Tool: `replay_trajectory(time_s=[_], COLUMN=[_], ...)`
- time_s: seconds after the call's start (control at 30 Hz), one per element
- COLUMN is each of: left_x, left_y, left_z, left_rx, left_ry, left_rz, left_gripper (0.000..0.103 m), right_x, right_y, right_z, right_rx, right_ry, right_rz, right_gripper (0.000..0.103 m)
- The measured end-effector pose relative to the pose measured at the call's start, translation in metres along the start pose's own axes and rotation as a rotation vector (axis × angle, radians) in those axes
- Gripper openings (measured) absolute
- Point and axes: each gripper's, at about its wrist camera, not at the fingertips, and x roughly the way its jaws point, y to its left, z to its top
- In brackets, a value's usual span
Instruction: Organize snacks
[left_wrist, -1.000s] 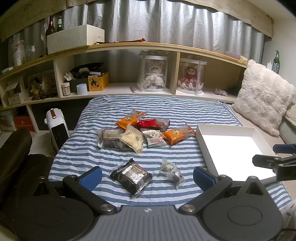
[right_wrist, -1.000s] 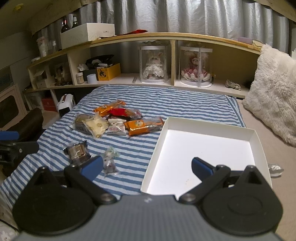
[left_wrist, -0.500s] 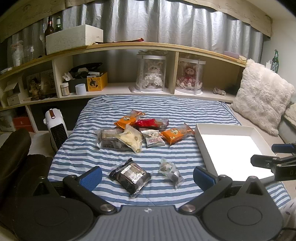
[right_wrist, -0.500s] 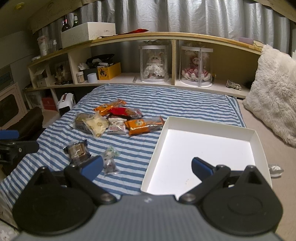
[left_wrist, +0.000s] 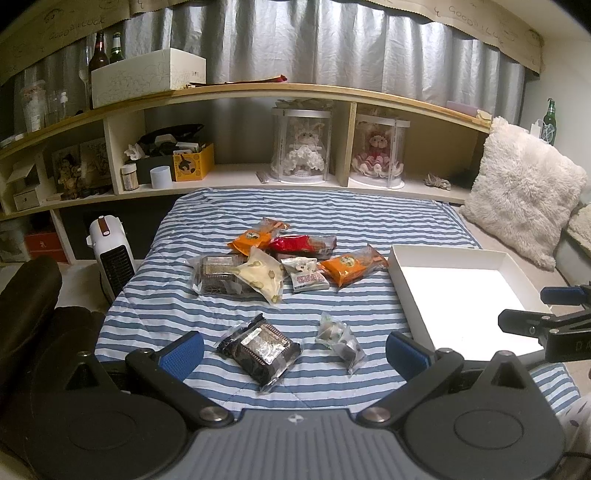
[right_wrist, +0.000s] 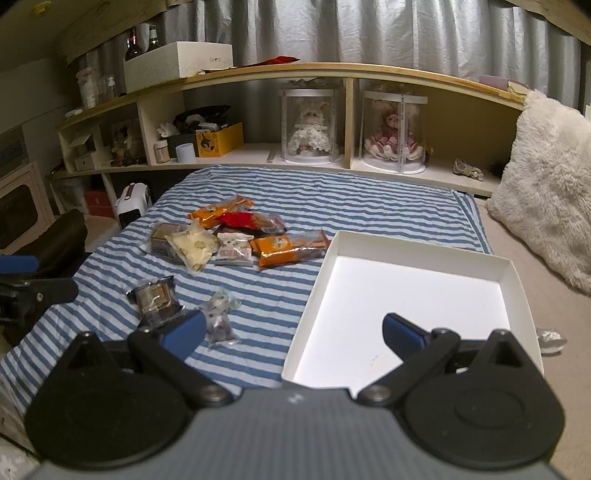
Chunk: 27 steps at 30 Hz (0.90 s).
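Note:
Several wrapped snacks lie on a blue striped cloth (left_wrist: 332, 210). A dark cake pack (left_wrist: 260, 349) (right_wrist: 157, 301) and a small clear packet (left_wrist: 340, 338) (right_wrist: 219, 319) lie nearest me. Farther back is a cluster with two orange packs (left_wrist: 352, 264) (right_wrist: 290, 247), a red pack (left_wrist: 301, 244) and a cream pouch (left_wrist: 260, 275). An empty white tray (left_wrist: 400, 280) (right_wrist: 521, 288) sits to the right. My left gripper (left_wrist: 295, 352) stands open just short of the dark pack. My right gripper (right_wrist: 293, 330) hovers open over the tray's near left corner.
A curved shelf unit (left_wrist: 236, 173) with doll cases, boxes and bottles runs behind the cloth. A fluffy white pillow (left_wrist: 521, 192) leans at the right. A small white heater (left_wrist: 110, 254) stands by the cloth's left edge. A dark cushion (left_wrist: 26, 295) lies at the near left.
Both views have shifted only slightly; the snacks and tray sit a touch lower in the left view. Both grippers stay open and nothing was picked up.

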Motion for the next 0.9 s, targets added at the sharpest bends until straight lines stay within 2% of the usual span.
replay_trajectory(time_s=[0.9], left_x=[0.0023], left_y=[-0.0025], left_z=[-0.0008], left_rx=[-0.003], left_ry=[0.007], left_rz=[0.003], left_gripper=[0.103], right_x=[0.0006], right_y=[-0.0004], right_z=[0.0006], right_rx=[0.003], right_ry=[0.002], right_rz=[0.0], right_gripper=[0.102])
